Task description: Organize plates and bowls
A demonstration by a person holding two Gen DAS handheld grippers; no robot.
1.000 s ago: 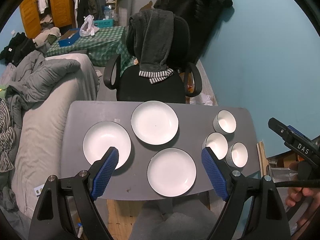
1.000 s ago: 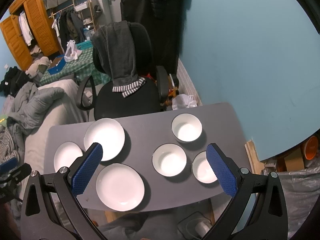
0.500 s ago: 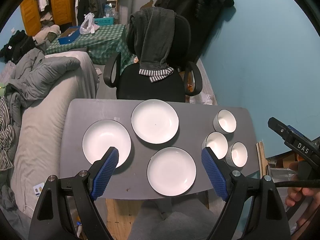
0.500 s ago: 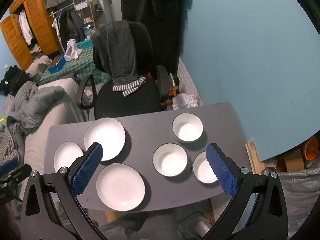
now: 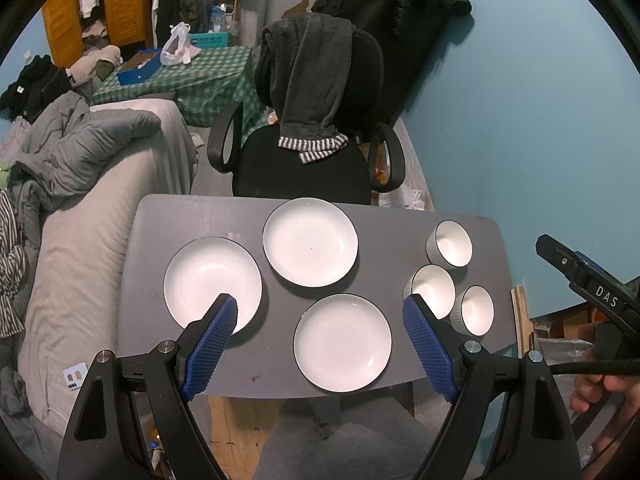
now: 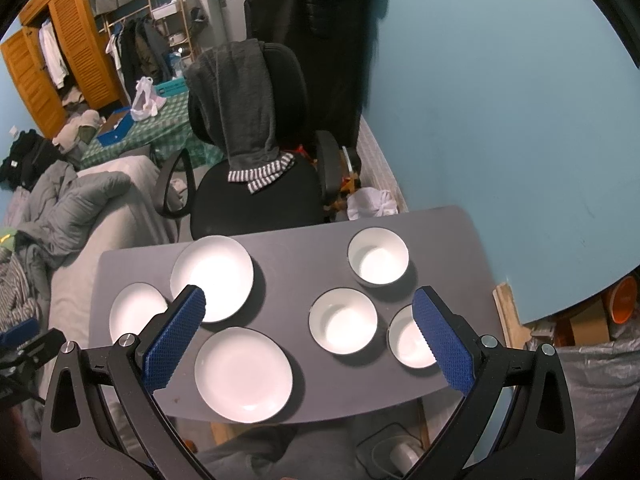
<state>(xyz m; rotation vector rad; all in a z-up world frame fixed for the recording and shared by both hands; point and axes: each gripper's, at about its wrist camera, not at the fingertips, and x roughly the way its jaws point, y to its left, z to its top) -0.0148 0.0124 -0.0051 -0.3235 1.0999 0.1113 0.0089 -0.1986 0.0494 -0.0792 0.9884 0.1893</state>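
Three white plates lie on a grey table (image 5: 160, 216): a left plate (image 5: 208, 276), a far plate (image 5: 310, 242) and a near plate (image 5: 342, 342). Three white bowls stand at the right: a far bowl (image 5: 450, 242), a middle bowl (image 5: 432, 288) and a near bowl (image 5: 476, 310). The right wrist view shows the same plates (image 6: 244, 374) and bowls (image 6: 343, 319). My left gripper (image 5: 320, 308) is open and empty, high above the table. My right gripper (image 6: 308, 300) is open and empty, also high above it.
A black office chair (image 5: 304, 176) with a dark garment over its back stands behind the table. A bed with grey bedding (image 5: 80, 208) runs along the left. A blue wall (image 5: 520, 100) is at the right. The right gripper's body (image 5: 592, 292) shows at the right edge.
Both views have shifted very slightly; the grippers stay open above the table. Plates and bowls have not moved.
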